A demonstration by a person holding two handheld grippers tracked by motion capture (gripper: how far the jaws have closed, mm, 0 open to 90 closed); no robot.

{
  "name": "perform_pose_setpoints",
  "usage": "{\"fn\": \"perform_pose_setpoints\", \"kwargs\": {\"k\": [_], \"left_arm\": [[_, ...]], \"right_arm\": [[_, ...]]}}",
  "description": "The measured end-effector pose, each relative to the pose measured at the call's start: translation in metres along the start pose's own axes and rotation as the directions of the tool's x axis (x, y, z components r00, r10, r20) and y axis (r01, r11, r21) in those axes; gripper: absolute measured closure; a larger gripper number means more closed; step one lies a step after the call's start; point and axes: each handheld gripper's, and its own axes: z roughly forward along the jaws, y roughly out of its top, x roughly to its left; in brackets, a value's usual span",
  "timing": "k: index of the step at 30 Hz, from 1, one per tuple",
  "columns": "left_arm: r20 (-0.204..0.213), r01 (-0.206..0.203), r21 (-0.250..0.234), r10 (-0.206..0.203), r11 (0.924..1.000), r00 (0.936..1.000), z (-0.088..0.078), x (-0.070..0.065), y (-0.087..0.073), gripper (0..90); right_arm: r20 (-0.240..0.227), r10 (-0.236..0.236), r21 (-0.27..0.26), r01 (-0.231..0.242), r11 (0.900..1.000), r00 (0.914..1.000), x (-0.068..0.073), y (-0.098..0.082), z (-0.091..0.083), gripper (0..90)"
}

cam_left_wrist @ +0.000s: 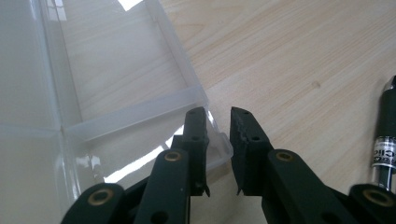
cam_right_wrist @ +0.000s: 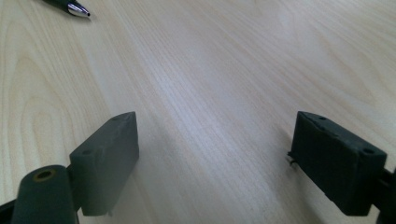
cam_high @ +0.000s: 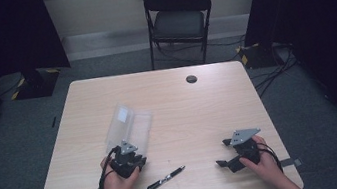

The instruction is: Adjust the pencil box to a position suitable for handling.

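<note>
Black tools [cam_left_wrist: 219,123], brass rivets, seemingly grey plates.

One clear plastic case [cam_high: 127,125], one pen [cam_high: 165,179], one chair [cam_high: 178,18]

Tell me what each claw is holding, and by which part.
Nothing is gripped. The left claw straddles the corner tab of the clear case, with a gap showing; the right claw stands open over the table.

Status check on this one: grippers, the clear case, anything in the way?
Left gripper fingers narrowly apart at the tab of the clear plastic case, grip unconfirmed. Right gripper wide open, holding nothing. Case lies open on the table. Pen lies between the grippers.
</note>
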Motion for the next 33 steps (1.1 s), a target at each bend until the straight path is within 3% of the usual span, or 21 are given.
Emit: {"fn": "perform_pose_setpoints", "kwargs": {"k": [4, 11, 16, 18, 23, 26, 33], "left_arm": [[0.013, 0.016, -0.001, -0.016, 0.9999, 0.9998, 0.0, 0.001, 0.0, 77.3], [-0.008, -0.008, -0.001, 0.008, 1.0, 0.9999, -0.002, 0.0, -0.002, 77.3], [-0.016, 0.008, -0.005, -0.008, 1.0, 0.9998, -0.005, 0.005, -0.008, 72.2], [-0.008, 0.037, -0.022, -0.037, 0.9991, 0.9993, -0.007, 0.005, -0.009, 68.7], [-0.023, -0.001, -0.069, 0.0, 0.9976, 0.9997, -0.011, 0.001, 0.0, 62.9], [-0.028, -0.034, -0.076, 0.032, 0.9965, 0.9991, -0.003, 0.002, 0.01, 60.7], [-0.024, -0.017, -0.068, 0.016, 0.9975, 0.9996, 0.011, 0.007, 0.016, 61.5]], "right_arm": [[0.0, 0.0, 0.0, 0.0, 1.0, 1.0, 0.0, 0.0, 0.0, 14.5], [0.0, 0.0, 0.0, 0.0, 1.0, 1.0, 0.0, 0.0, 0.0, 14.5], [0.0, 0.0, 0.0, 0.0, 1.0, 1.0, 0.0, 0.0, 0.0, 14.5], [0.0, 0.0, 0.0, 0.0, 1.0, 1.0, 0.0, 0.0, 0.0, 14.4], [0.0, 0.0, 0.0, 0.0, 1.0, 1.0, 0.0, 0.0, 0.0, 14.5], [0.0, 0.0, 0.0, 0.0, 1.0, 1.0, 0.0, 0.0, 0.0, 14.5], [0.0, 0.0, 0.0, 0.0, 1.0, 1.0, 0.0, 0.0, 0.0, 14.4]]}}
